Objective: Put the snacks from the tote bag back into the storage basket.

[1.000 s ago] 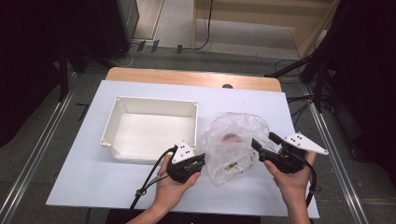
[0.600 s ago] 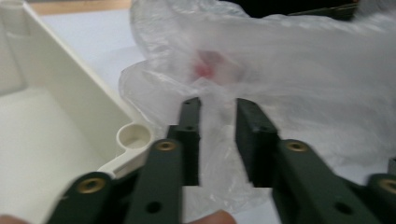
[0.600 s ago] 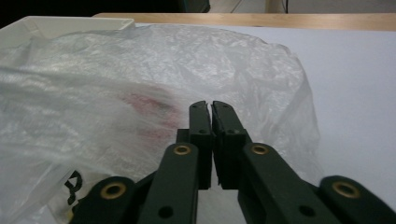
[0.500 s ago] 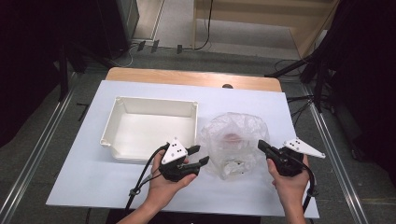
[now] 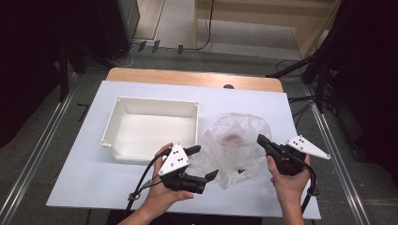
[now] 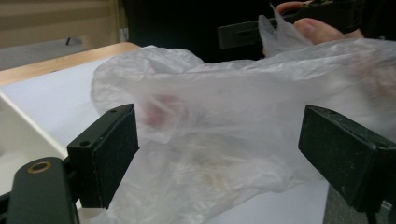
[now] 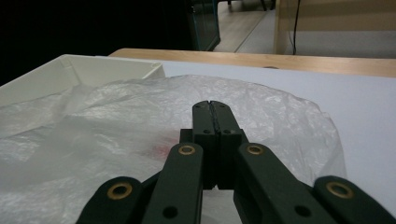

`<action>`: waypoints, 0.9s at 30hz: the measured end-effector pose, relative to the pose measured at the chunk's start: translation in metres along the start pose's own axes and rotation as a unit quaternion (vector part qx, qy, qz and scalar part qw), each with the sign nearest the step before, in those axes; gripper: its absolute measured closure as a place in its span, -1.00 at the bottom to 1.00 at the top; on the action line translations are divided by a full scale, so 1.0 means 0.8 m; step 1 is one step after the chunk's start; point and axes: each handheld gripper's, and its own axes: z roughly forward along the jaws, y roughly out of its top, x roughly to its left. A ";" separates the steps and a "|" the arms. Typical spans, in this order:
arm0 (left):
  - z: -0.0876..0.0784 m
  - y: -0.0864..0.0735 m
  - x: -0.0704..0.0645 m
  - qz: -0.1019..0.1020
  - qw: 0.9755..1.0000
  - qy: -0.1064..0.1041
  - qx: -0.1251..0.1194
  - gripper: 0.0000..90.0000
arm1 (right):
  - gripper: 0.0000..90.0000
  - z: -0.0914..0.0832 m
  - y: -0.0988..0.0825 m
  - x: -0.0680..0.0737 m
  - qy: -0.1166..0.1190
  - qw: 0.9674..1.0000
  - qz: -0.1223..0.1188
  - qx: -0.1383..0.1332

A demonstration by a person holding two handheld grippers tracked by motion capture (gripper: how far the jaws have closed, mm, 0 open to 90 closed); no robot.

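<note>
A crumpled clear plastic bag [image 5: 234, 145] lies on the white table, right of centre, with something small and reddish [image 5: 231, 138] inside it. My left gripper [image 5: 205, 161] is at the bag's left edge. Its jaws have just been opening and now stand wide apart. In the left gripper view the bag [image 6: 224, 140] bulges between and beyond the pads [image 6: 112, 154], which do not press on it. My right gripper [image 5: 260, 139] is shut on the bag's right edge. The left gripper view shows a peak of plastic pulled up into the right gripper [image 6: 233, 35]. The right gripper view has that gripper [image 7: 212, 109] over the bag [image 7: 116, 130].
A white rectangular tray [image 5: 117, 122] stands left of the bag, close behind my left gripper. The white sheet [image 5: 263, 98] covers a wooden tabletop whose far edge [image 5: 187, 77] shows. Cables trail from both grippers toward the near edge.
My left gripper has let go of the bag's left edge, opened wide and lifted a little. My right gripper has shut on the bag's right edge and stayed in place.
</note>
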 end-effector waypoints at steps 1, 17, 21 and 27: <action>0.002 0.001 0.000 0.001 1.000 0.004 0.005 -0.71 | 0.87 -0.001 0.000 0.001 0.006 1.000 -0.002 -0.002; 0.023 0.002 0.035 -0.044 0.996 0.056 0.047 0.83 | -0.48 -0.045 -0.030 -0.008 0.021 1.000 -0.014 0.004; 0.024 -0.003 0.038 -0.047 0.996 0.046 0.058 0.97 | -0.42 -0.031 -0.029 -0.006 0.016 0.999 -0.023 0.016; 0.021 -0.014 0.044 -0.048 0.995 0.029 0.078 1.00 | 0.24 0.002 -0.035 -0.011 -0.041 0.997 -0.034 0.055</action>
